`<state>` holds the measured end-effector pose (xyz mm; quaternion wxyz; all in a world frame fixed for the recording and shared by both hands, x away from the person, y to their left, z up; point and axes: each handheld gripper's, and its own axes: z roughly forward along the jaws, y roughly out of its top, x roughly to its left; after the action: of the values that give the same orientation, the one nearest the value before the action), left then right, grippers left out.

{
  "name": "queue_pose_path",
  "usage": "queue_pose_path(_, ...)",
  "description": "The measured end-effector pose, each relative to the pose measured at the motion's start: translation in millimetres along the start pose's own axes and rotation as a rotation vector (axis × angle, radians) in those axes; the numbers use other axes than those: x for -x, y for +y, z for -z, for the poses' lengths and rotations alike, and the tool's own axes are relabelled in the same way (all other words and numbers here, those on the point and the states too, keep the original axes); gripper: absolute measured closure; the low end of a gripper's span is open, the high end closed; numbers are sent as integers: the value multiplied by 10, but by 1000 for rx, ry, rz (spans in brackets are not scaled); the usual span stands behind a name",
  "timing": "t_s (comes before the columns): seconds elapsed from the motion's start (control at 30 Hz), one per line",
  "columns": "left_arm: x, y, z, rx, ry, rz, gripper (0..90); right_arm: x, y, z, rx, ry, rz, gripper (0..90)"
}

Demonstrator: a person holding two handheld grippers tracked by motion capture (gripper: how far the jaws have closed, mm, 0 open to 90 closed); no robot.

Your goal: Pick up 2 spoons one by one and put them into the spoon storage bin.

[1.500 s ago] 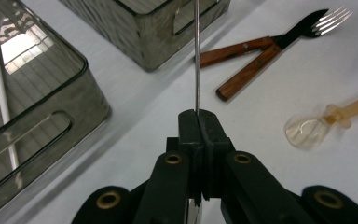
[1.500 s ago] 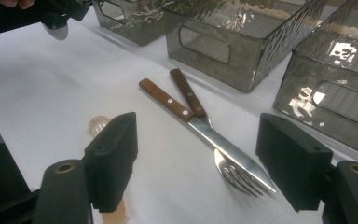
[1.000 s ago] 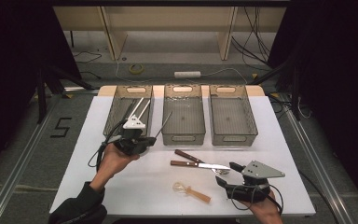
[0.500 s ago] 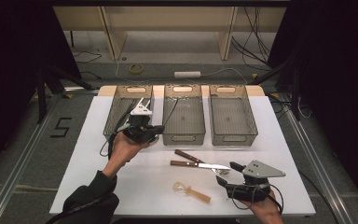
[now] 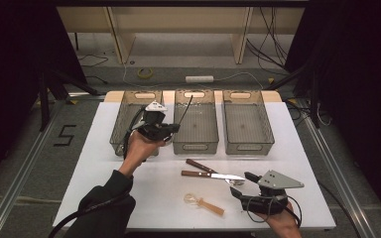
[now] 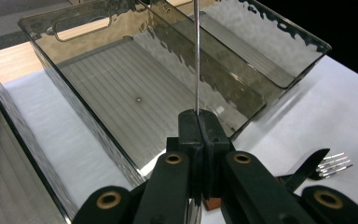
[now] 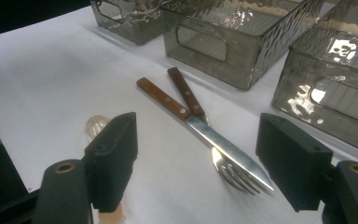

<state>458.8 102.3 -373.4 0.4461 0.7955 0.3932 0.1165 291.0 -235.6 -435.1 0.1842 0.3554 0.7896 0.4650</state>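
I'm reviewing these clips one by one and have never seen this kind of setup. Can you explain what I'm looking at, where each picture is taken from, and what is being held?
No robot here: a person holds a hand tool with two-jaw tongs in each hand. One picture looks down from above the table; the other two come from cameras riding on each tool, looking along its black jaws.

On the white table stand three clear bins in a row: left bin, middle bin, right bin. Nearer the person lie a wooden-handled knife, a wooden-handled fork crossing under it, and a clear spoon.

The left tongs are shut on a thin metal utensil, seen edge-on, raised over the middle bin. The right tongs are open, holding nothing, pointing at the knife and fork.
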Motion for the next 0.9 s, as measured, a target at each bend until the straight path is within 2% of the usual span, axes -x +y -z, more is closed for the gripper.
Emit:
queue_pose_path(0.03,-7,15,-7,2,0,0,890,0,-1,0,0,0,-2,305)
queue_pose_path(0.1,-17,34,-22,20,-34,41,890,-1,2,2,1,0,-1,305)
queue_pose_path(0.13,-9,42,-34,28,-40,46,890,-3,5,3,-1,1,0,305)
queue_pose_path(0.2,12,63,-67,26,-22,31,890,-5,3,0,-4,1,1,305)
queue_pose_path(0.33,5,108,-120,32,-20,49,890,-6,5,4,-1,3,-1,305)
queue_pose_path(0.57,-6,167,-204,24,-10,47,890,-3,0,-2,-2,3,3,305)
queue_pose_path(0.73,-17,211,-274,30,-5,57,890,-5,3,-4,0,5,4,305)
queue_pose_path(0.9,-68,213,-337,29,0,87,890,-3,1,-3,-2,6,2,305)
